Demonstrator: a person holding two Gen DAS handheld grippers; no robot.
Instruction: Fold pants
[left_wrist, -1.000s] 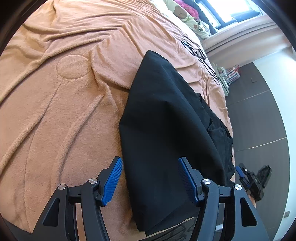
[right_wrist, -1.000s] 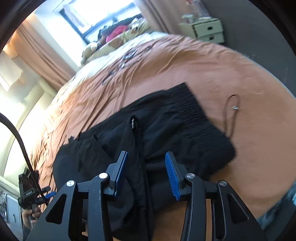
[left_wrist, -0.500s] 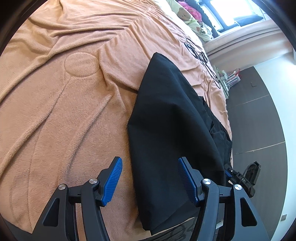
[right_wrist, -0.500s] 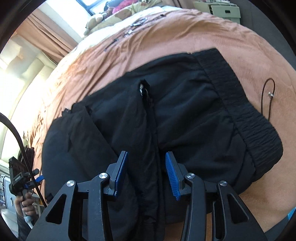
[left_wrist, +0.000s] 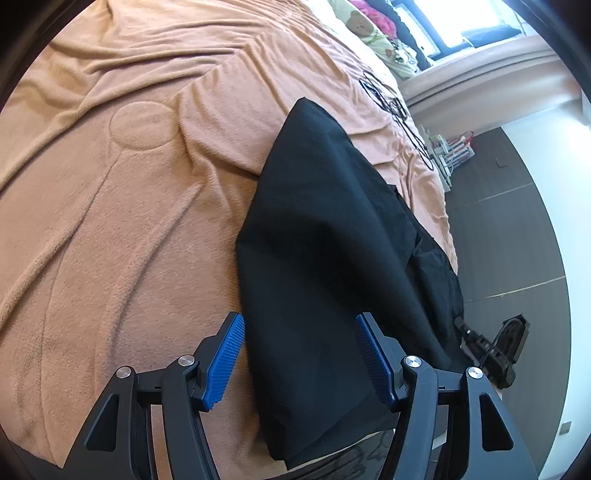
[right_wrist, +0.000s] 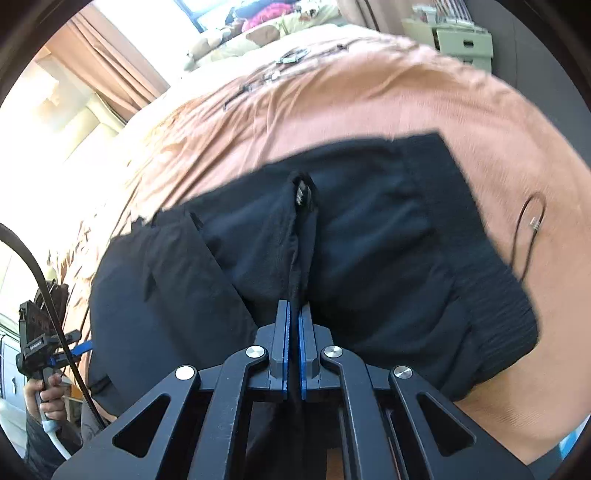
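**Q:** Two grippers are shown; what has just changed?

**A:** The right gripper (right_wrist: 292, 325), low at the centre of the right wrist view, has just been closed. Half a second ago its blue pads were apart; now they are pressed together on a raised ridge of black cloth running up the middle of the pants (right_wrist: 369, 251).

**Q:** And the other one?

**A:** The left gripper (left_wrist: 299, 354), at the bottom of the left wrist view, is held wide apart with nothing clamped. One pant leg (left_wrist: 325, 240) is seen between its fingers, but no contact can be told.

**Q:** Where are the pants?

**A:** They are spread on the orange blanket (left_wrist: 129, 203), with the ribbed waistband (right_wrist: 491, 280) at the right of the right wrist view.

**Q:** What does that mean for folding?

**A:** A hold at the crotch seam seems secured, so a lift or fold is judged possible next.
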